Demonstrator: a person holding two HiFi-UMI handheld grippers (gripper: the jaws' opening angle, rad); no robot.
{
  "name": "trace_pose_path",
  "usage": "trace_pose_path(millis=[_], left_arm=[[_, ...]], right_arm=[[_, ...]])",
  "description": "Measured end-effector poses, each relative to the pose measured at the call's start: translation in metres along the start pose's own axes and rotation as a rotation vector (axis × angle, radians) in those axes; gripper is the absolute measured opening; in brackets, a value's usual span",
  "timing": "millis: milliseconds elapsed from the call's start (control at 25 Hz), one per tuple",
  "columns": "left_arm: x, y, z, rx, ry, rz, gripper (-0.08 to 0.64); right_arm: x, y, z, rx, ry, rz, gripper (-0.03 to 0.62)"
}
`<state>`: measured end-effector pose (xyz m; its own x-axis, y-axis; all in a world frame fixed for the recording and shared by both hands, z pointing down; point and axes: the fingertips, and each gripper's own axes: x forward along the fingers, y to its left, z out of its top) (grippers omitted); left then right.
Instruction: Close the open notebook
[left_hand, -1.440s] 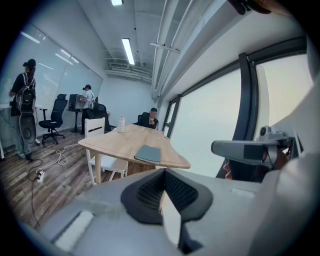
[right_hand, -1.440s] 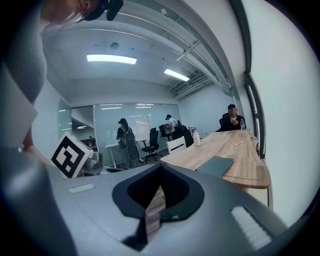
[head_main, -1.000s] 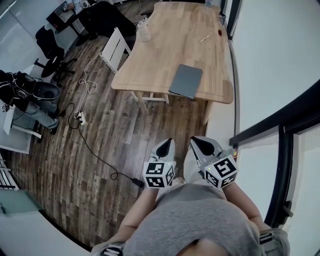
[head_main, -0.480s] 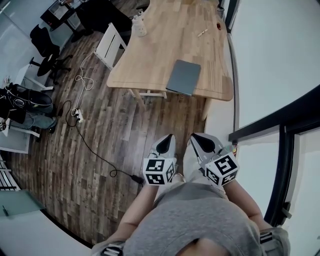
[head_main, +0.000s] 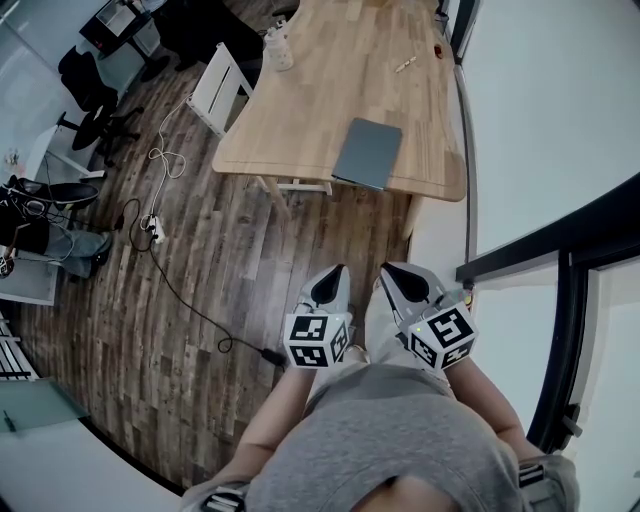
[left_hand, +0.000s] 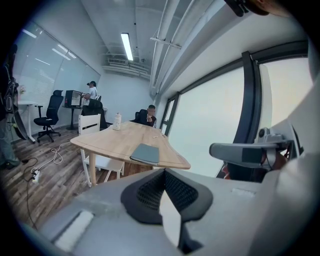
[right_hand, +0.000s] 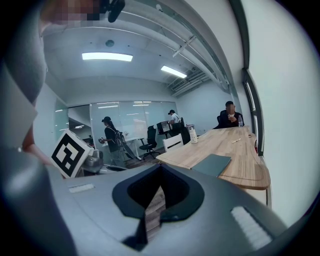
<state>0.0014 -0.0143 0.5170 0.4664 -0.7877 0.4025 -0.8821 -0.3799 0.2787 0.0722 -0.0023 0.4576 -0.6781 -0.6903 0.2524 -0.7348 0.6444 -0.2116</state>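
Head view, flat grey notebook (head_main: 367, 153), rounded wooden table (head_main: 335, 85), plank floor (head_main: 230, 265)

Notebook (head_main: 368, 152) cover: slate grey. Counter (head_main: 330, 80): pale wood grain. Floor (head_main: 200, 300): dark brown planking. Left gripper (head_main: 335, 272) and right gripper (head_main: 392, 272) — white shells, black-and-white square-patterned marker cubes.

Light wood table (head_main: 330, 100) with rounded corners stands on a dark plank floor (head_main: 120, 340). On the table: grey notebook (head_main: 368, 153), flat and closed, near the front edge; bottle (head_main: 278, 47) at the far left edge; small pen-like stick (head_main: 405, 65) and a small reddish item (head_main: 438, 50) far right. On the floor: black cable (head_main: 196, 308), power strip (head_main: 152, 230), white chair (head_main: 222, 90) beside the table.
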Motion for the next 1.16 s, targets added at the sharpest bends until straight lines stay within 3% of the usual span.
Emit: trace_pose_path(millis=[1160], left_arm=[[-0.014, 0.000, 0.003, 0.011, -0.019, -0.004, 0.003]], right_arm=[[-0.002, 0.013, 0.004, -0.019, -0.013, -0.024, -0.002]])
